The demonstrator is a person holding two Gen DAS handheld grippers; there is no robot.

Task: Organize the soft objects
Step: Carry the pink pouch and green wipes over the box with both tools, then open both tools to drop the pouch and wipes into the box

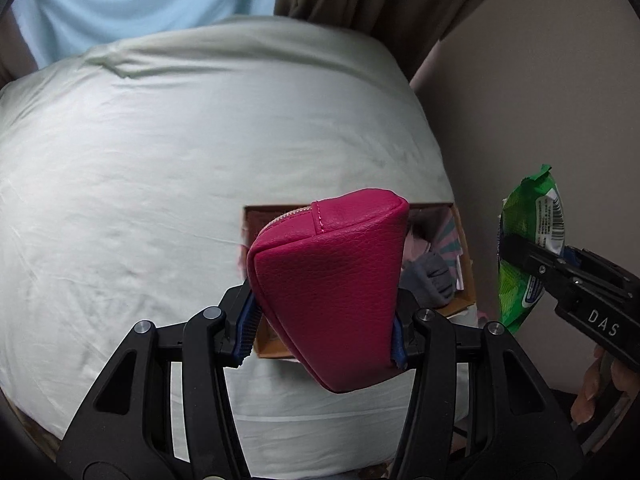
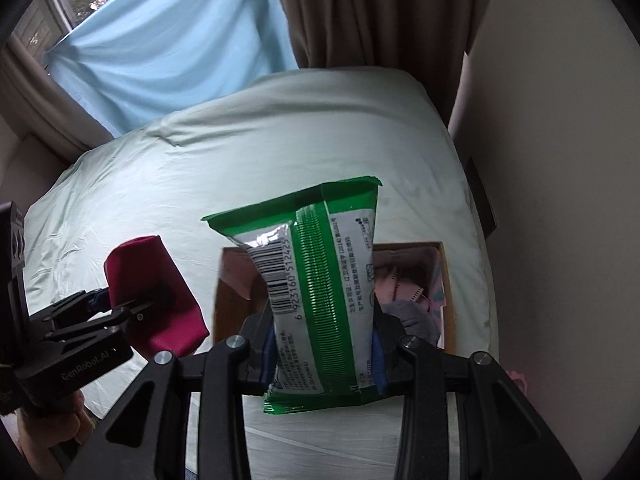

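Observation:
My left gripper (image 1: 324, 328) is shut on a magenta zip pouch (image 1: 332, 280) and holds it in the air just in front of an open cardboard box (image 1: 466, 256). The pouch also shows in the right wrist view (image 2: 156, 296), left of the box (image 2: 446, 280). My right gripper (image 2: 322, 344) is shut on a green and white soft packet (image 2: 316, 292), held above the box's near edge. That packet shows at the right of the left wrist view (image 1: 528, 248). Inside the box lie a grey sock (image 1: 430, 282) and pink cloth items (image 2: 400, 284).
The box sits on a bed with a pale green sheet (image 1: 180, 168) near its right edge. A beige wall (image 2: 560, 160) runs along the right. Brown curtains (image 2: 360, 12) and a light blue cloth (image 2: 172, 52) hang behind the bed.

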